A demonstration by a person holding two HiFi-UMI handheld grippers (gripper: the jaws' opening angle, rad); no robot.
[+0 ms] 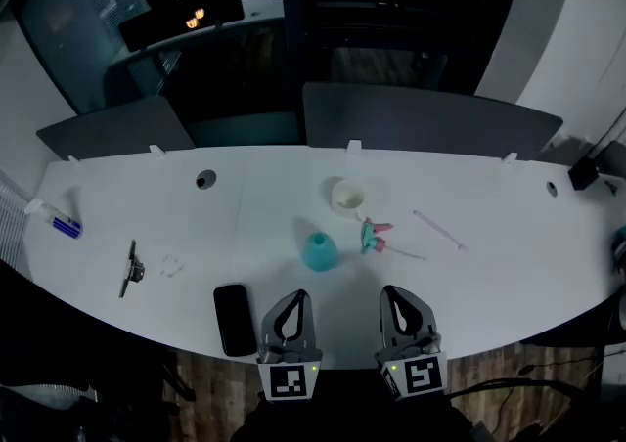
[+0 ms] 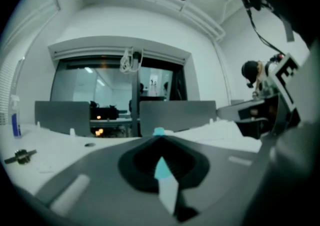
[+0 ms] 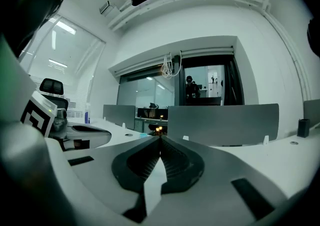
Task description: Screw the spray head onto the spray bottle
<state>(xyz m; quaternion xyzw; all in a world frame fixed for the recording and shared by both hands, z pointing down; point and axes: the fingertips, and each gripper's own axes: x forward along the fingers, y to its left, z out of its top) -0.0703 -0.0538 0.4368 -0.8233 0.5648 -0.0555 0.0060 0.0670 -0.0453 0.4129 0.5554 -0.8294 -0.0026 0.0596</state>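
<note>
A small teal spray bottle (image 1: 319, 251) stands without its head on the white table (image 1: 489, 264), near the middle. To its right lies the spray head (image 1: 376, 237), teal and pink, with its thin tube trailing right. My left gripper (image 1: 295, 295) sits at the near table edge just in front of the bottle, jaws shut and empty. My right gripper (image 1: 388, 293) is beside it, in front of the spray head, also shut with nothing held. In the left gripper view the bottle (image 2: 159, 131) peeks over the closed jaw tips (image 2: 159, 139).
A white cup (image 1: 347, 196) stands behind the spray head, and a clear straw-like tube (image 1: 437, 230) lies to the right. A black phone (image 1: 234, 319) lies left of my left gripper. A dark tool (image 1: 130, 268) and a blue-labelled bottle (image 1: 61, 222) lie far left. Grey partitions (image 1: 430, 121) back the table.
</note>
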